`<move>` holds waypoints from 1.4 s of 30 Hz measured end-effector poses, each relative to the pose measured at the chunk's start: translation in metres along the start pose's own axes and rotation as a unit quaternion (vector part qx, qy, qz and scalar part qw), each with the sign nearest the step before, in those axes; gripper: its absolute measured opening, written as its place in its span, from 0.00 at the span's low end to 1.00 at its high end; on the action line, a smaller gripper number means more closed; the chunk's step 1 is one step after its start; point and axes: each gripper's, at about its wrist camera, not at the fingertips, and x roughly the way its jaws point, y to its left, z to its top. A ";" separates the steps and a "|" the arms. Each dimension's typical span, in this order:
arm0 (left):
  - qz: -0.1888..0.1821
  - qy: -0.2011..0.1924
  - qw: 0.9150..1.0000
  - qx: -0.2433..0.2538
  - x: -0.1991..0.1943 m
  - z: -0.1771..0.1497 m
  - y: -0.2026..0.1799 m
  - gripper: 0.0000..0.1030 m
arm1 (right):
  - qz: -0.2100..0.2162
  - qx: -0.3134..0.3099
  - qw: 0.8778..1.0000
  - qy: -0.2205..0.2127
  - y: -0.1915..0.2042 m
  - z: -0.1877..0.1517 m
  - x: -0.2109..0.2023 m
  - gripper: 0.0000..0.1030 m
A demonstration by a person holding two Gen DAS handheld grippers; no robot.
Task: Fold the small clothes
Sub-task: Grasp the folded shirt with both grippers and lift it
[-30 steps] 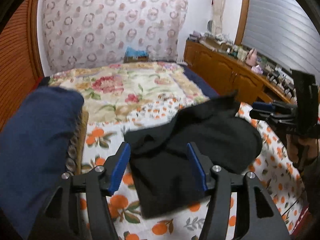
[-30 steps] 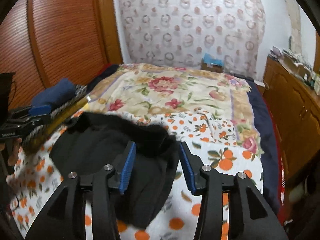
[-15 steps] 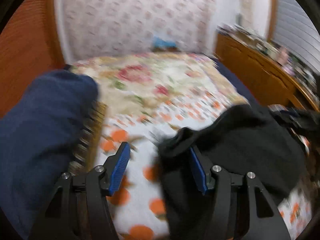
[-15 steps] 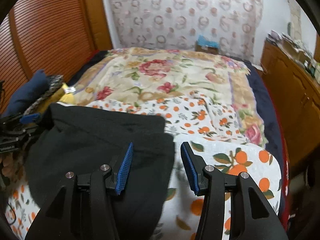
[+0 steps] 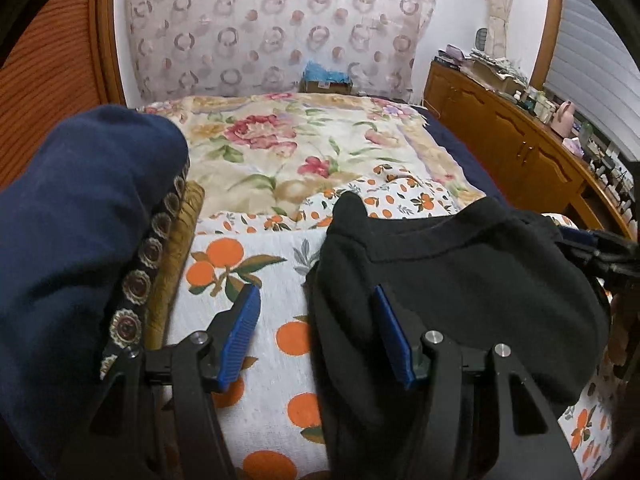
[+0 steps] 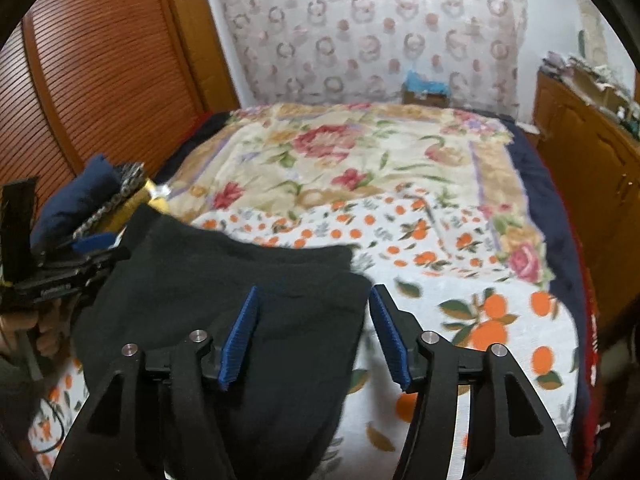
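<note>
A black garment [image 5: 460,280] lies folded on the orange-print bedspread [image 5: 256,264]. My left gripper [image 5: 316,332] is open at the garment's left edge, with the cloth's edge between its blue pads and draped over the right finger. My right gripper [image 6: 312,332] is open above the garment's [image 6: 224,300] right edge, nothing pinched. The right gripper also shows at the far right of the left wrist view [image 5: 600,248]. The left gripper shows at the left of the right wrist view [image 6: 60,268].
A stack of folded clothes, navy on top [image 5: 72,232], lies at the left beside the garment. A floral blanket [image 5: 304,152] covers the far bed. A wooden cabinet [image 5: 520,152] with clutter runs along the right. A slatted wooden door [image 6: 100,72] stands at the left.
Both grippers have moved outwards along the black garment, left one to its left edge, right one to its right edge. The garment lies flatter and more spread. Both stayed open.
</note>
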 end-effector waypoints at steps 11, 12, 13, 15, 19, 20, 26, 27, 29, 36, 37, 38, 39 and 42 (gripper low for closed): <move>-0.046 0.025 0.999 0.001 0.006 -0.004 -0.006 0.56 | 0.010 0.012 0.999 0.031 -0.002 -0.010 0.016 0.65; -0.048 0.025 0.999 -0.001 0.006 -0.005 -0.006 0.56 | 0.011 0.011 0.999 0.032 -0.003 -0.011 0.015 0.65; -0.052 0.024 0.998 -0.004 0.007 -0.004 -0.005 0.56 | 0.015 0.009 0.999 0.035 -0.002 -0.010 0.015 0.65; -0.054 0.020 0.998 0.000 0.008 -0.004 -0.006 0.56 | 0.023 0.001 0.999 0.037 0.001 -0.011 0.015 0.64; -0.083 0.021 0.996 -0.002 0.009 0.000 -0.007 0.38 | 0.042 -0.002 0.998 0.041 0.002 -0.011 0.017 0.55; -0.088 0.024 0.996 -0.004 0.009 -0.001 -0.007 0.37 | 0.050 0.001 0.998 0.044 0.002 -0.011 0.017 0.51; -0.120 0.018 0.993 -0.009 -0.005 0.002 -0.006 0.12 | 0.062 -0.016 0.997 0.040 0.015 -0.013 0.012 0.20; -0.122 0.014 0.992 -0.009 -0.010 0.002 -0.006 0.12 | 0.056 -0.022 0.998 0.037 0.018 -0.014 0.009 0.18; -0.118 0.005 0.993 -0.004 -0.018 0.002 -0.008 0.12 | 0.039 -0.026 0.998 0.034 0.022 -0.015 0.004 0.18; -0.114 -0.016 0.993 0.013 -0.039 0.000 -0.014 0.12 | -0.032 -0.021 0.999 0.023 0.017 -0.014 0.002 0.47; -0.115 -0.020 0.993 0.014 -0.042 0.000 -0.015 0.12 | -0.033 -0.017 0.999 0.027 0.015 -0.014 0.005 0.50; -0.116 -0.021 0.993 0.014 -0.043 0.000 -0.014 0.12 | -0.035 -0.013 0.999 0.032 0.012 -0.014 0.008 0.54; -0.117 -0.024 0.993 0.015 -0.046 0.000 -0.015 0.12 | -0.036 -0.009 0.999 0.033 0.010 -0.014 0.009 0.56; -0.118 -0.027 0.993 0.017 -0.047 0.001 -0.016 0.12 | -0.018 0.016 0.999 0.038 0.000 -0.014 0.015 0.62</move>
